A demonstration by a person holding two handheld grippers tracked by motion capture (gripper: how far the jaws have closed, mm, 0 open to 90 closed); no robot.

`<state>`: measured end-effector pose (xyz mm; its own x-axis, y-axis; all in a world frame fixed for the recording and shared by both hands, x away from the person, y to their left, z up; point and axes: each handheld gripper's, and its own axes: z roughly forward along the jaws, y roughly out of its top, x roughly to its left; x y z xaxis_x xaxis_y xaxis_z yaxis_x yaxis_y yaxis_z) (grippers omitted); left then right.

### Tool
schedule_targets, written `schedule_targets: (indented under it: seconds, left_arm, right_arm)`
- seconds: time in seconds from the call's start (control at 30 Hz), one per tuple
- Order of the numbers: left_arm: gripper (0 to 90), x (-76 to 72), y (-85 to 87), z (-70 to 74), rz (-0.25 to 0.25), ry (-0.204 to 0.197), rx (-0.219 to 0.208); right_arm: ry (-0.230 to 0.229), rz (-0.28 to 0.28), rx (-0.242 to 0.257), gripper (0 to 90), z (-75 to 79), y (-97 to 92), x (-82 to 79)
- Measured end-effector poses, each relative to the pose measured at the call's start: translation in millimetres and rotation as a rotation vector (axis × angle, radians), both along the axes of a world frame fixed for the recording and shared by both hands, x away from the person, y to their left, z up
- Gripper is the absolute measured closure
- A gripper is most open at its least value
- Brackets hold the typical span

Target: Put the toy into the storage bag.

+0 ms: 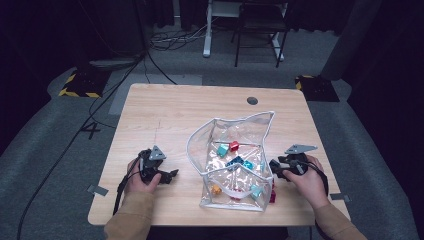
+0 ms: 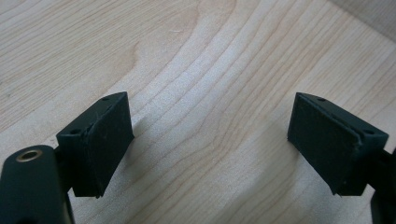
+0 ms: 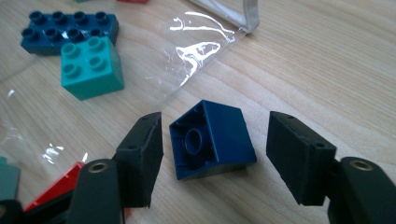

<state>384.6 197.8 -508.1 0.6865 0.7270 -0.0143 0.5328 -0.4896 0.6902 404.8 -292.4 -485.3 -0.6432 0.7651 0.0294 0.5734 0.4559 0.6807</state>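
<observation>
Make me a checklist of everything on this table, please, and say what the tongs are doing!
Surface: pale wooden table, round grommet hole at the far edge.
Job's things: dark blue plastic building brick, tipped, hollow side showing, on the wood outside the clear plastic zip pouch.
Clutter: teal square studded brick and long dark blue studded brick under the pouch's film; red piece beside the tongs.
Grippers: right tongs open around the tipped brick, not touching; left tongs open over bare wood.
Cables: black cables on the floor.
Surroundings: grey carpet, chair legs beyond.

Bright table, dark surroundings, plastic glare
</observation>
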Motion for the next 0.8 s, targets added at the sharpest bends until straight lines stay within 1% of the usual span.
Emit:
schedule_targets:
  seconds: [0.1,0.13,0.2,0.23,0.4,0.5,0.8]
  left_arm:
    - [14.2,0.0,0.0,0.0,0.0,0.0,-0.001]
    - [14.2,0.0,0.0,0.0,0.0,0.0,0.0]
    - [14.2,0.0,0.0,0.0,0.0,0.0,0.0]
    - [14.3,0.0,0.0,0.0,0.0,0.0,0.0]
    - [14.2,0.0,0.0,0.0,0.0,0.0,0.0]
    - [14.2,0.0,0.0,0.0,0.0,0.0,0.0]
    - [14.2,0.0,0.0,0.0,0.0,0.0,0.0]
  right_arm:
    - [0.008,0.013,-0.039,44.3,-3.4,0.8,1.0]
    - [0.009,0.013,-0.044,46.6,-3.8,1.2,0.7]
    - [0.003,0.018,-0.063,47.9,-4.7,1.9,-0.1]
    - [-0.002,0.017,-0.064,48.0,-4.9,2.3,-0.6]
    - [-0.006,0.015,-0.059,48.1,-4.3,1.8,-0.6]
    - [-0.015,0.015,-0.045,48.1,0.1,1.7,-1.5]
    - [-0.067,0.022,0.002,48.1,28.2,0.3,-8.4]
